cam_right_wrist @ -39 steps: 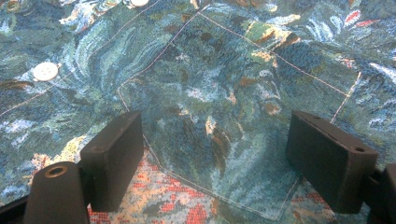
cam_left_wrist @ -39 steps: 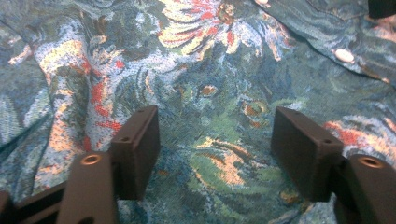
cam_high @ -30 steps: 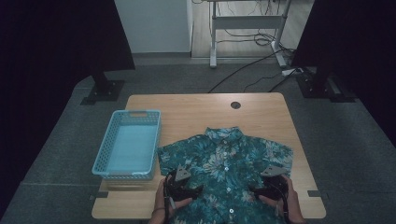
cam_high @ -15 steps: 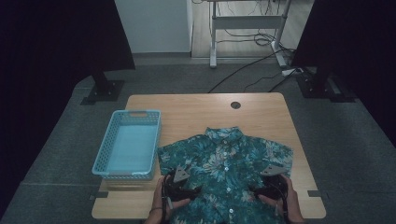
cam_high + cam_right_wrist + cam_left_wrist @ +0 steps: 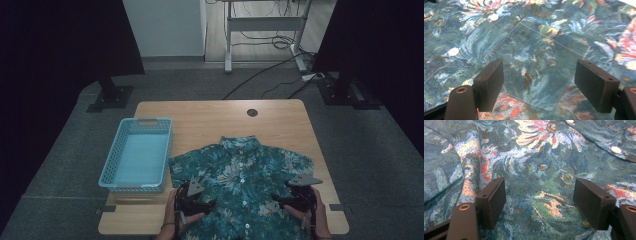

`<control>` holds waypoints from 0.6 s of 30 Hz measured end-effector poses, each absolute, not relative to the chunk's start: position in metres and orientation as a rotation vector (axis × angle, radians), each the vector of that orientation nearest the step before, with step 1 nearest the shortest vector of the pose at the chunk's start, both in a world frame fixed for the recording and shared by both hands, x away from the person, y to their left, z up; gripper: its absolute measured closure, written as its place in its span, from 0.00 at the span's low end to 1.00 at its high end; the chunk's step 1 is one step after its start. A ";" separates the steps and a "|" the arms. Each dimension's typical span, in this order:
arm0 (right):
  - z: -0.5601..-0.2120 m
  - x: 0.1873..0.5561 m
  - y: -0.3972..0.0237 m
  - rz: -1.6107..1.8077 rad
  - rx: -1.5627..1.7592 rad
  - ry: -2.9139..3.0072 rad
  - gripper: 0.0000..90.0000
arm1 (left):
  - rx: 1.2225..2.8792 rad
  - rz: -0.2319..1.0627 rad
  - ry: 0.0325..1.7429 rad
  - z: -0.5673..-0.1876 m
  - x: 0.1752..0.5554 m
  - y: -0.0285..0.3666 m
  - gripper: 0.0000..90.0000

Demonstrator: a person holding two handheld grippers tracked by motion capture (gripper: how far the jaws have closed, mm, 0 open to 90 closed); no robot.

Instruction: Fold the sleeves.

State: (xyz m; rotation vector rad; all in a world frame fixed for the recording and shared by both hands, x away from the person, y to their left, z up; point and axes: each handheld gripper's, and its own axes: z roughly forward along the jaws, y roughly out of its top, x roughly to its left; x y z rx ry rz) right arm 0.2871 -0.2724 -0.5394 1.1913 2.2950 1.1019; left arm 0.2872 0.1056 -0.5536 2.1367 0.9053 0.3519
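1. Shirt: a teal, flower-printed, short-sleeved shirt lies flat on the wooden table, buttoned front up, collar toward the far edge and hem at the person's edge.
2. Basket: a light-blue plastic basket stands on the table just left of the shirt, its near right corner close to the shirt's left sleeve.
3. Left gripper: it rests low over the lower left part of the shirt, pointing inward toward the button line, held by the person's left hand.
4. Left gripper view: the two black jaws stand wide apart with rumpled fabric lying between and beneath them; the pads do not press on any fold, so nothing is gripped. A white button shows at the upper right.
5. Right gripper: it sits over the lower right part of the shirt, pointing inward, held by the right hand.
6. Right gripper view: the jaws are spread wide, having just been closing a little, with flat cloth and the stitched outline of a chest pocket between them; no fabric is pinched. Two white buttons lie at the left.
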 end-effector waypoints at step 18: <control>-0.530 0.286 -0.288 1.141 1.209 2.255 0.26 | 2.142 0.354 0.896 -0.554 0.289 0.105 0.28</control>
